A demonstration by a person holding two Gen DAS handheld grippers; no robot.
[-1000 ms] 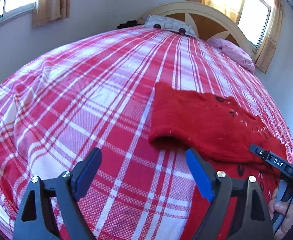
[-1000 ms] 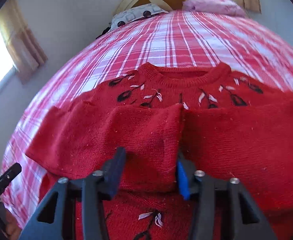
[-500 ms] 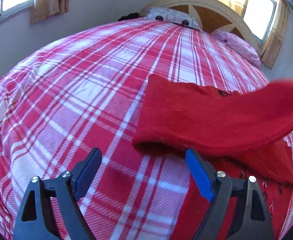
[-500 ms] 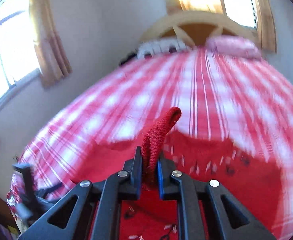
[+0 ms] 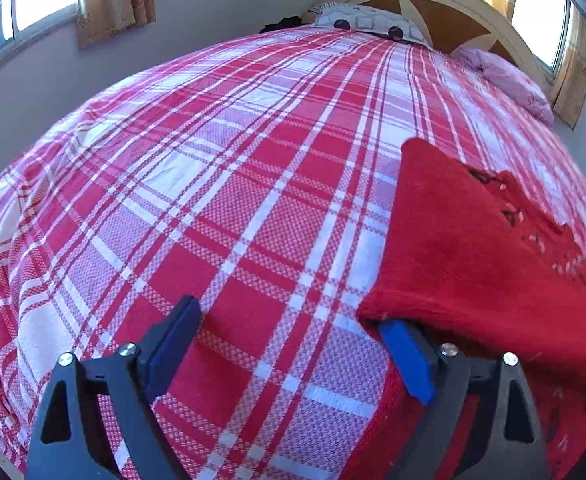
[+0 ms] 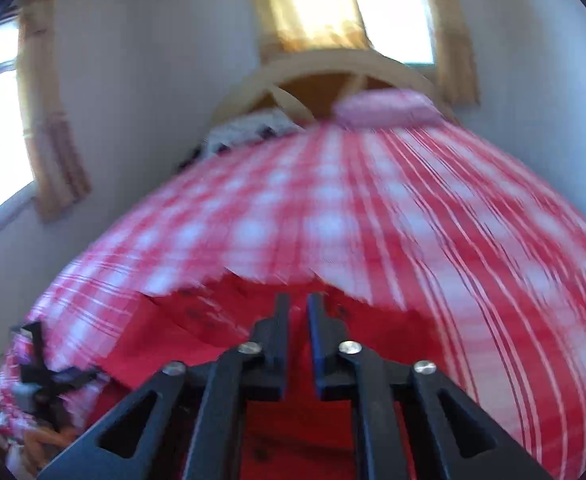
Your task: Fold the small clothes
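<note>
A red knit sweater with small black and white embroidery lies on the red and white plaid bed, at the right of the left wrist view. My left gripper is open and low over the bedspread; its right finger sits at the edge of the sweater's folded sleeve. In the blurred right wrist view the sweater lies below my right gripper. Its jaws stand a narrow gap apart with no cloth visible between them.
The plaid bedspread covers the whole bed. A patterned pillow and a pink pillow lie by the wooden headboard. Curtained windows flank the bed. The left gripper shows at the lower left of the right wrist view.
The right gripper lifted the red sleeve, carried it away from the left gripper, and now has no cloth between its jaws. The left gripper moved closer to the sleeve edge.
</note>
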